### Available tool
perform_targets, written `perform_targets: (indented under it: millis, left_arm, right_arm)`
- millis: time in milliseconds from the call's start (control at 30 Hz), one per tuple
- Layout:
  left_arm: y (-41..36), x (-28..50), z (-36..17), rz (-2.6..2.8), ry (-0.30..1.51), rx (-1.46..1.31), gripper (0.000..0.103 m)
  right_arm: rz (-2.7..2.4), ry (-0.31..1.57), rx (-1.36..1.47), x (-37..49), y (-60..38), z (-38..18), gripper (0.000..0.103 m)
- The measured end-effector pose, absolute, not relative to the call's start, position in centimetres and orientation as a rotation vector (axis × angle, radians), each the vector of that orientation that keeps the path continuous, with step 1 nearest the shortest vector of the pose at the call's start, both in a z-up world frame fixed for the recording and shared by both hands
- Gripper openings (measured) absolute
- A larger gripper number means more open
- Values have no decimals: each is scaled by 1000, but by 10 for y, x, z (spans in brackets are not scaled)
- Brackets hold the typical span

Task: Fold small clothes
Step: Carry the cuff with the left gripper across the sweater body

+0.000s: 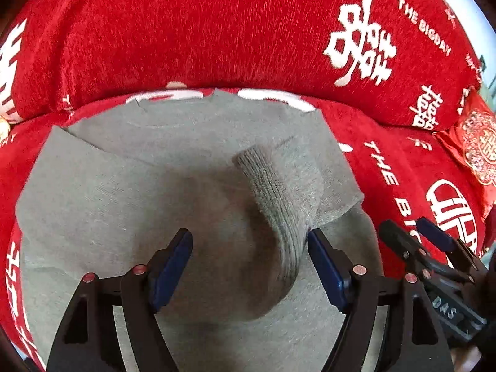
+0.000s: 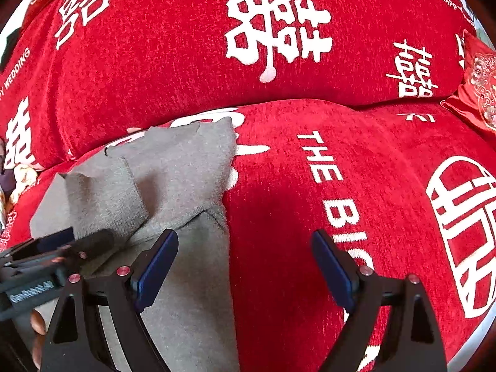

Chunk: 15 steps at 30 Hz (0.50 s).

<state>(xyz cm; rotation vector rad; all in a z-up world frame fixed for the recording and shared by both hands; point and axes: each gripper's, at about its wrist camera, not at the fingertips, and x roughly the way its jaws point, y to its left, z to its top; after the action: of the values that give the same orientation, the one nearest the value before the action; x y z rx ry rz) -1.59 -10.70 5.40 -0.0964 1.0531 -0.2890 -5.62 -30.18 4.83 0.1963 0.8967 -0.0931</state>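
Two grippers were at work over one grey sweater (image 1: 130, 186) spread on the red sofa cover (image 1: 217, 31). On the left gripper (image 1: 249, 266) the jaws stood apart, the ribbed cuff (image 1: 272, 204) lying loose between them, brushing the right-hand pad. Nothing sat in the right gripper (image 2: 245, 266), spread wide over the sweater's edge. One embroidered cushion (image 2: 480, 86) was cut off at the frame; the sweater's hem was hidden.

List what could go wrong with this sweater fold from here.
1. The ribbed cuff lies against one finger of the open left gripper; pulling away may drag the sleeve out of place.
2. The right gripper, open, hovers half off the grey sweater; closing there might pinch the red sofa cover too.
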Motion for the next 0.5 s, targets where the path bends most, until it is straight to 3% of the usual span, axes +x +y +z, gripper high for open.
perform_targets:
  millis: [500]
  left_arm:
    - [-21,-2,59,-210,1006,-236,77]
  right_arm:
    - [153,918,286,-55,-240,47,90]
